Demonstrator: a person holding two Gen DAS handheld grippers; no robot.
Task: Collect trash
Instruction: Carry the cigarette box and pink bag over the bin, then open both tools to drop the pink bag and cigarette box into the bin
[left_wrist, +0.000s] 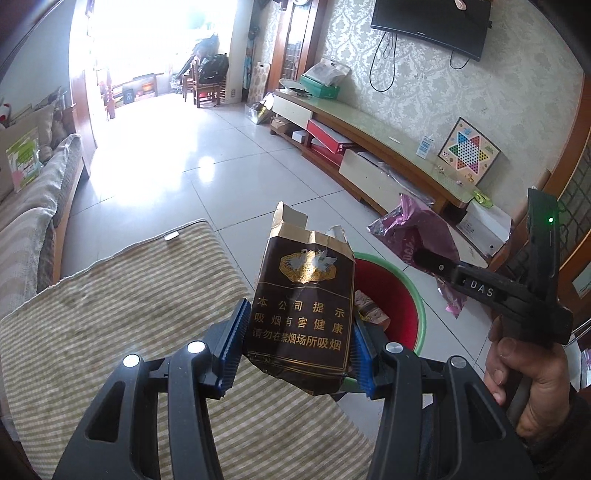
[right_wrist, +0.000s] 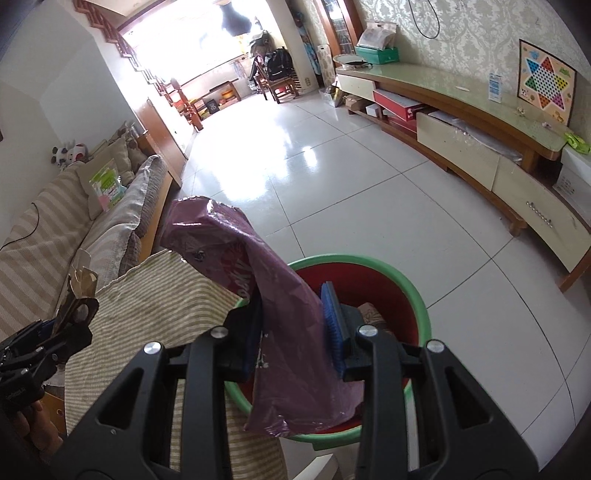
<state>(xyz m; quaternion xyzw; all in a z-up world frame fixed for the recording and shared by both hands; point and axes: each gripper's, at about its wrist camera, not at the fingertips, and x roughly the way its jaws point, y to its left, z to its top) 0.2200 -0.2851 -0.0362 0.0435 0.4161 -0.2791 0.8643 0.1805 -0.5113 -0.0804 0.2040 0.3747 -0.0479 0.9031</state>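
Observation:
My left gripper (left_wrist: 295, 350) is shut on a torn brown cigarette pack (left_wrist: 303, 302) with gold print, held upright above the striped cloth's edge. Just behind it stands a red bin with a green rim (left_wrist: 421, 325), with some trash inside. My right gripper (right_wrist: 295, 328) is shut on a crumpled purple foil wrapper (right_wrist: 280, 314), which hangs over the bin (right_wrist: 417, 295). In the left wrist view the right gripper (left_wrist: 428, 258) and the wrapper (left_wrist: 413, 229) show at the right, with a hand (left_wrist: 524, 376) below. The left gripper (right_wrist: 62, 325) shows at the right wrist view's left edge.
A striped cloth (left_wrist: 122, 306) covers a low surface left of the bin. A sofa (right_wrist: 74, 218) with cushions runs along the left wall. A long low TV cabinet (right_wrist: 480, 140) lines the right wall, bearing a checkers board (right_wrist: 546, 81). White tiled floor (right_wrist: 351, 184) lies between.

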